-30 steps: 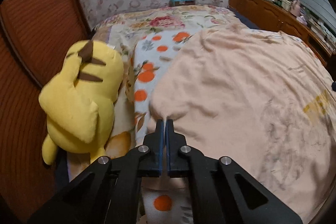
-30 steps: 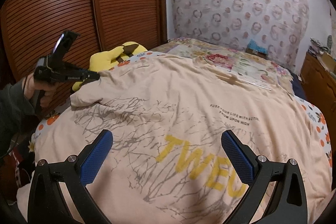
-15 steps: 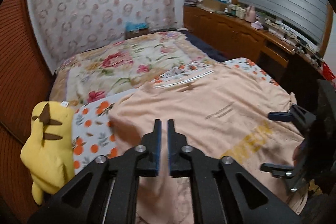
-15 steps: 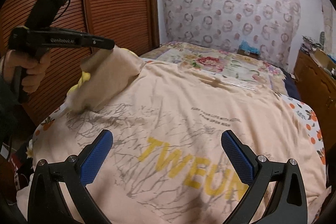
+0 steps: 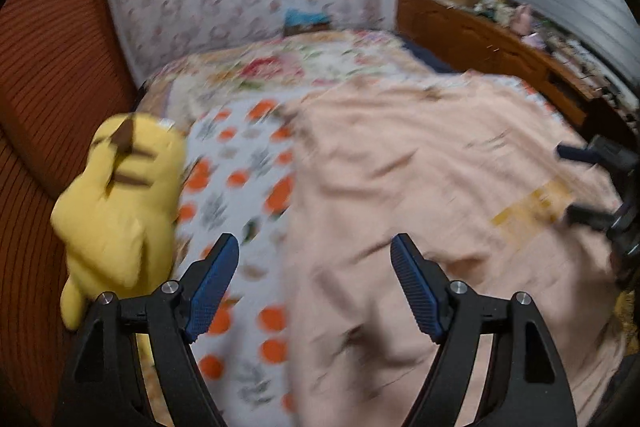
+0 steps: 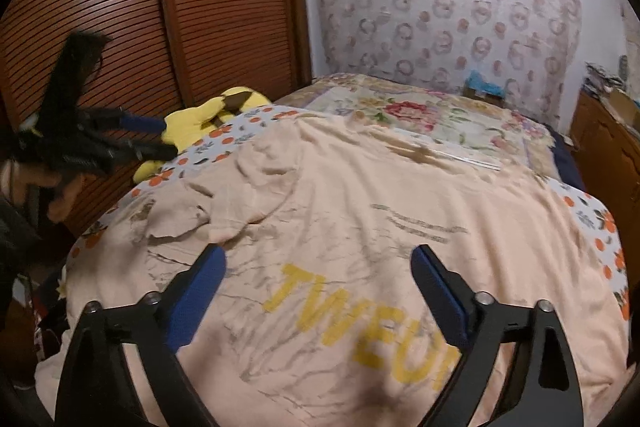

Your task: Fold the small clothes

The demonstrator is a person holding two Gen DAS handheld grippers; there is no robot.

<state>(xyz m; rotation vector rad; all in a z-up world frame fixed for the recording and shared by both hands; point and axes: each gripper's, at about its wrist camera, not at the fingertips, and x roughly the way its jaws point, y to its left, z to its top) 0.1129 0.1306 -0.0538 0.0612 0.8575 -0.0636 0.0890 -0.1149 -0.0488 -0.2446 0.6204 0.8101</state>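
The peach T-shirt [image 6: 360, 227] lies spread flat over the near half of the bed [image 6: 420, 107], its yellow "TWEU" lettering [image 6: 360, 315] facing up between my right gripper's fingers. The sleeve [image 6: 180, 223] toward the bed's left edge is folded in onto the body in a rumpled flap. In my left wrist view the shirt [image 5: 420, 207] is blurred but fills the right side, with the orange-dotted sheet [image 5: 248, 179] bare beside it.

My left gripper [image 5: 314, 287] is spread wide with nothing between its blue pads [image 5: 212, 283], hovering over the shirt's left border and the sheet. My right gripper [image 6: 318, 287] is equally wide open and empty, above the printed chest.

A yellow plush toy [image 5: 116, 199] sits at the bed's left edge against the slatted wooden wardrobe doors [image 6: 160, 27]. A floral blanket [image 6: 412, 107] covers the far end of the bed, a wooden sideboard [image 5: 480, 35] runs along the right, and patterned wallpaper [image 6: 440, 7] is behind.
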